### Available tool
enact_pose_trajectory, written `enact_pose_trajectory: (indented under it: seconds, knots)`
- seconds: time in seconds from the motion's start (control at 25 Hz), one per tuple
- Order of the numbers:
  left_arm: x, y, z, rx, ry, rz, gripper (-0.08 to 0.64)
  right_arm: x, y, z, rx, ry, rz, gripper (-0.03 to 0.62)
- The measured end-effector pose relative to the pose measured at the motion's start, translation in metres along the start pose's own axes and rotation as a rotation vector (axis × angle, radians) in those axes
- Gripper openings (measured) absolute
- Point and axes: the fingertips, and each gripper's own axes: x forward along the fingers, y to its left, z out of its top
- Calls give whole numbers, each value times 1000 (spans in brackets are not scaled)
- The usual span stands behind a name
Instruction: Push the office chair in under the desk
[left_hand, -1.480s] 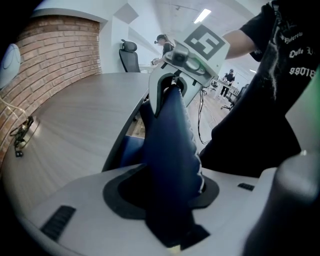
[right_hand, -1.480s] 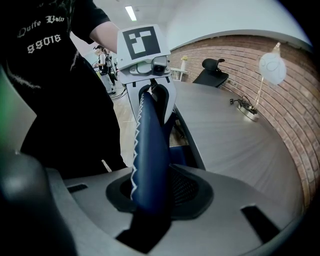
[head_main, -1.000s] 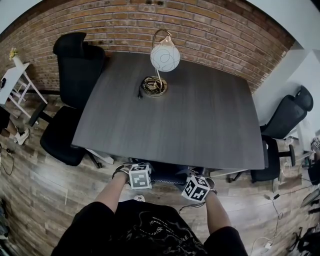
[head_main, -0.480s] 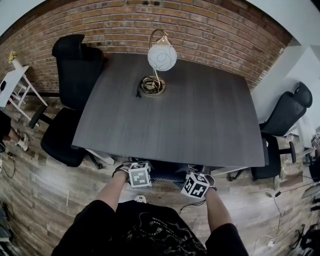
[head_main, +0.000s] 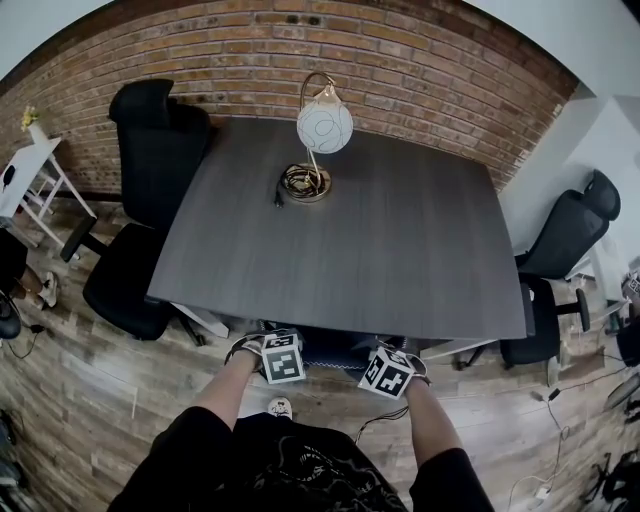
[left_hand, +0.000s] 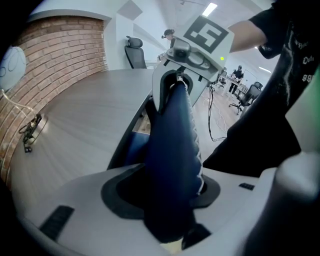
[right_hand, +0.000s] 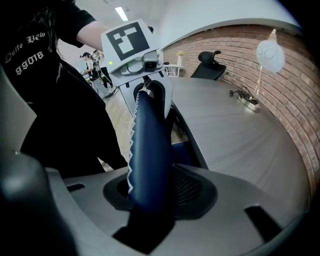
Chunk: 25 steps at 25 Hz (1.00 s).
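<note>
Office with a brick wall (head_main: 420, 60) and plank floor (head_main: 90, 400). Left gripper (head_main: 284, 345) and right gripper (head_main: 392, 355): side by side, jaws opening. Each straddles the top edge of the office chair (left_hand: 170, 160), whose blue back sits loose between the jaws. Chair seat tucked under the desk (head_main: 350, 240) directly ahead. Lamp (head_main: 324, 125) at the desk's far side.

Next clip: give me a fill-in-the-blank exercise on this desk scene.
1. The lamp on the desk has a round ___ shade.
2. The wall behind the desk is bare ___.
3. The chair back at the desk's near edge is dark ___.
4. The office chair at the desk's left side is ___.
Missing words: white; brick; blue; black.
</note>
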Motion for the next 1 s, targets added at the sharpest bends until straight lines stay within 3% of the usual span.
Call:
enact_pose_trajectory:
  seconds: [0.32,0.56,0.8,1.0]
  knots:
    - [-7,-1,0,-58,17,35,193,-2,3,1,20,28,-23,160]
    - [-28,-9,11,-96,-49,10,193,-16,4,10,49,-13,-62,166]
    - [-51,-5,22,-146,-162,55,195,-36,6,21,67,-73,-99,172]
    - [-69,-6,27,-203,-257,101,193,-60,4,36,145,-196,-163,176]
